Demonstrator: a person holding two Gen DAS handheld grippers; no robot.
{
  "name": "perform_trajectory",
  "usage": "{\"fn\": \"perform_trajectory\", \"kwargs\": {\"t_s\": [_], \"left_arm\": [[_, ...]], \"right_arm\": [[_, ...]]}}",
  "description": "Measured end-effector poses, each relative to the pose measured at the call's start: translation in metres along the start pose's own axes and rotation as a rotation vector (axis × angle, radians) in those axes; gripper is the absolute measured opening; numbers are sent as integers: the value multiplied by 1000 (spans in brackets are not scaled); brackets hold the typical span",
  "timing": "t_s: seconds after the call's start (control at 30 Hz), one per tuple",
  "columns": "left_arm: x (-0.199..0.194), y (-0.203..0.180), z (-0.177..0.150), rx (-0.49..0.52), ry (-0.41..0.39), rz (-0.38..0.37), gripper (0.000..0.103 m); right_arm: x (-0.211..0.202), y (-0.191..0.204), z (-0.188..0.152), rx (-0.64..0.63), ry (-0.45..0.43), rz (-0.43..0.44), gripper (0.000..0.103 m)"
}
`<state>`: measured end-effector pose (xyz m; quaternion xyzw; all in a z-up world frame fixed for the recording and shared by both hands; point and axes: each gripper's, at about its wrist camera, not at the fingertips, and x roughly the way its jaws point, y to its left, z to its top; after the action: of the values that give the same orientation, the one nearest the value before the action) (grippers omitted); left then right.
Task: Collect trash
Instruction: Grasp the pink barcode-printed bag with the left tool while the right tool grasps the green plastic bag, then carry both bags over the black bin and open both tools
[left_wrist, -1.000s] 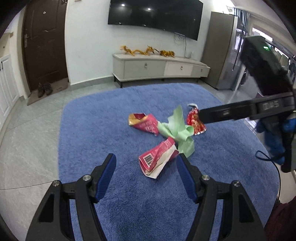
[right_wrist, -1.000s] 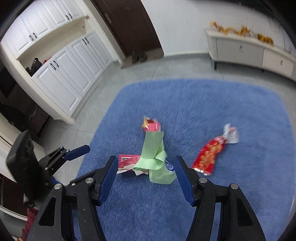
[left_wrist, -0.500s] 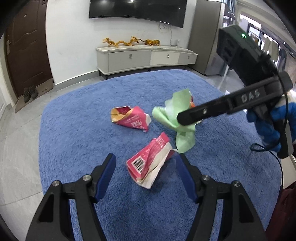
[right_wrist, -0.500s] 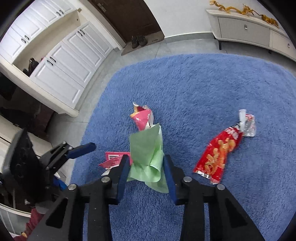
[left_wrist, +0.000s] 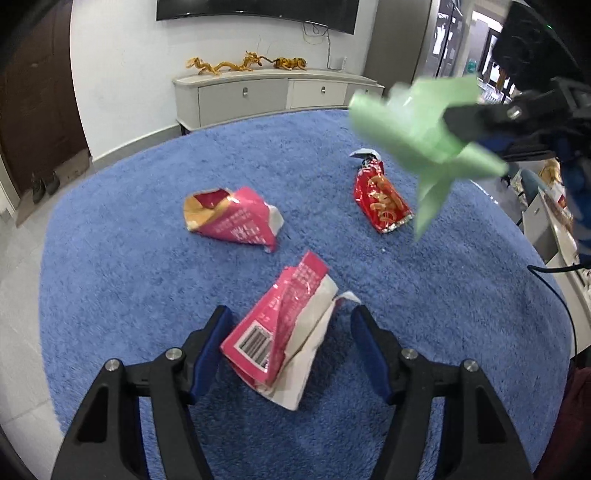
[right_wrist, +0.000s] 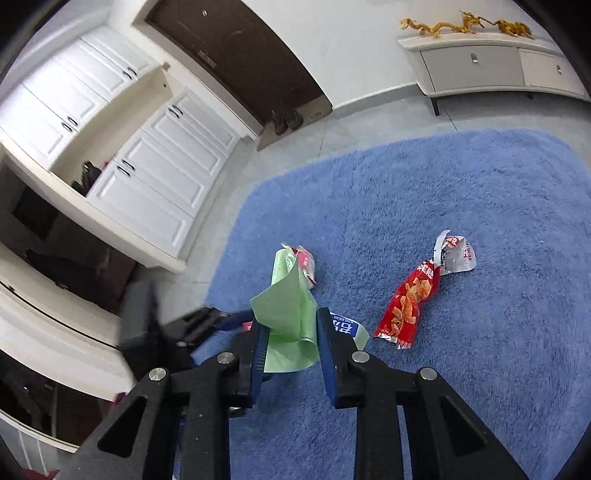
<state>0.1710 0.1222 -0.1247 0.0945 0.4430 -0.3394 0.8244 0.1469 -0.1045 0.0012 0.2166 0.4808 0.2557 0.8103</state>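
My right gripper (right_wrist: 290, 341) is shut on a crumpled green wrapper (right_wrist: 290, 314) and holds it above the blue rug (right_wrist: 461, 206); the wrapper also shows in the left wrist view (left_wrist: 424, 133), up in the air at the right. My left gripper (left_wrist: 290, 345) is open, low over the rug, with a pink carton with a barcode (left_wrist: 280, 332) lying between its fingers. A second pink wrapper (left_wrist: 232, 219) lies further back. A red snack bag (left_wrist: 382, 197) lies to the right, also in the right wrist view (right_wrist: 413, 299).
The blue rug (left_wrist: 110, 258) lies on a grey tile floor. A low white cabinet (left_wrist: 273, 94) with gold figurines stands against the far wall under a television. White cupboards (right_wrist: 147, 173) and a dark door (right_wrist: 240, 62) with shoes are to the left.
My right gripper closed on the green wrapper and lifted it off the rug, uncovering the red bag. My left gripper moved forward and lower around the pink carton.
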Motion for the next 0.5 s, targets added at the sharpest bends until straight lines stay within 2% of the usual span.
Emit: {"fn": "perform_trajectory", "kwargs": {"t_s": [0.07, 0.1, 0.3, 0.5], "left_arm": [[1, -4, -2, -2, -7, 7, 46], [1, -5, -2, -6, -9, 6, 34], [-4, -17, -10, -65, -40, 39, 29], [-30, -54, -13, -70, -98, 75, 28]], "right_arm": [[-14, 3, -1, 4, -34, 31, 24], [-21, 4, -1, 5, -50, 42, 24], [-61, 3, -3, 21, -136, 62, 24], [-108, -7, -17, 21, -212, 35, 24]]}}
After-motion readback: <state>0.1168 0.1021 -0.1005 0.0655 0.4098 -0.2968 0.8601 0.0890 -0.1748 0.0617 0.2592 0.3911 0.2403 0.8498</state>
